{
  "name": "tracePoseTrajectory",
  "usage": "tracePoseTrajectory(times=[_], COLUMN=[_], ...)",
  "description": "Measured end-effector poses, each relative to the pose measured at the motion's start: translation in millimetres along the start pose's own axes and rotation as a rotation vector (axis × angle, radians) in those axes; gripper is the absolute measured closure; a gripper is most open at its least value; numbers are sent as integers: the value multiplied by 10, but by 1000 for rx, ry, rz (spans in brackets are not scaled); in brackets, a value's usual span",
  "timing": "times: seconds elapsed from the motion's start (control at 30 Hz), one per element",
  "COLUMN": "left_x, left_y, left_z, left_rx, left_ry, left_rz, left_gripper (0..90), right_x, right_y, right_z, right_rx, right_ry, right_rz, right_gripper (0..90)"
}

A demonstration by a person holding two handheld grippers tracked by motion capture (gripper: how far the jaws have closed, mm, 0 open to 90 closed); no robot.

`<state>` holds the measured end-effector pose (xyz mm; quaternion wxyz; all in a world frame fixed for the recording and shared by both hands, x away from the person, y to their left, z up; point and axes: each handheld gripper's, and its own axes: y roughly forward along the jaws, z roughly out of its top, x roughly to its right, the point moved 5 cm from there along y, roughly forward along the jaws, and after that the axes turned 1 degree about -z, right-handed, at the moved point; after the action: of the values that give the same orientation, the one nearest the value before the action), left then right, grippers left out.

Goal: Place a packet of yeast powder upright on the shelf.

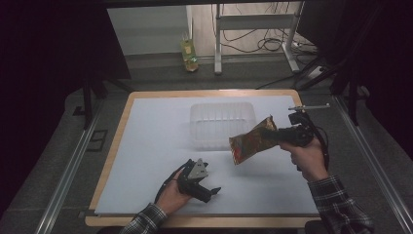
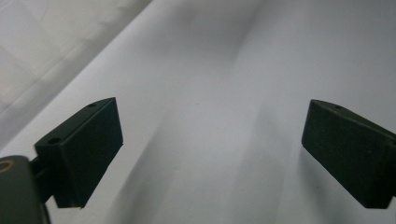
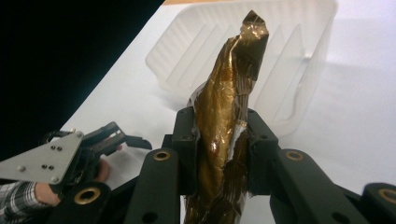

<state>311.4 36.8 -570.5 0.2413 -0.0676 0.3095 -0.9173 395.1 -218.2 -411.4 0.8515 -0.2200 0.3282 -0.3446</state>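
A crumpled gold foil packet [image 1: 253, 141] hangs in the air just right of a clear plastic tray [image 1: 196, 127]. My right gripper [image 1: 282, 136] is shut on its lower end. In the right gripper view the packet [image 3: 224, 93] stands up between the pads of the right gripper [image 3: 219, 140], with the ribbed tray [image 3: 289, 42] empty behind it. My left gripper [image 1: 210, 181] rests low over the white sheet near the front edge, lying on its side. In the left gripper view the left gripper [image 2: 212, 149] is open, with nothing but white sheet between its jaws.
A white sheet [image 1: 156, 146] covers the wooden table [image 1: 117, 146]. On the floor beyond the table stand a yellow-green bottle [image 1: 189, 53] and a metal frame with cables [image 1: 253, 29]. My left gripper [image 3: 126, 140] also appears at the lower left of the right gripper view.
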Motion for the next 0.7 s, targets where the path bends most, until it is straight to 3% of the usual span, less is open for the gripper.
tracePoseTrajectory(times=[0.07, 0.4, 0.7], left_x=[-10, -22, -32], left_y=[-6, -25, -31], left_z=[2, 9, 7], left_rx=[8, 13, 14], left_ry=[-6, 2, 3], left_rz=[0, 6, 9], left_gripper=[38, 27, 28], right_x=[16, 110, 205], right_y=[-21, -69, 60], right_z=[54, 338, 596], right_rx=[-2, 41, 68], right_ry=[28, 38, 34], right_rz=[-13, -80, -160], right_gripper=[708, 708, 708])
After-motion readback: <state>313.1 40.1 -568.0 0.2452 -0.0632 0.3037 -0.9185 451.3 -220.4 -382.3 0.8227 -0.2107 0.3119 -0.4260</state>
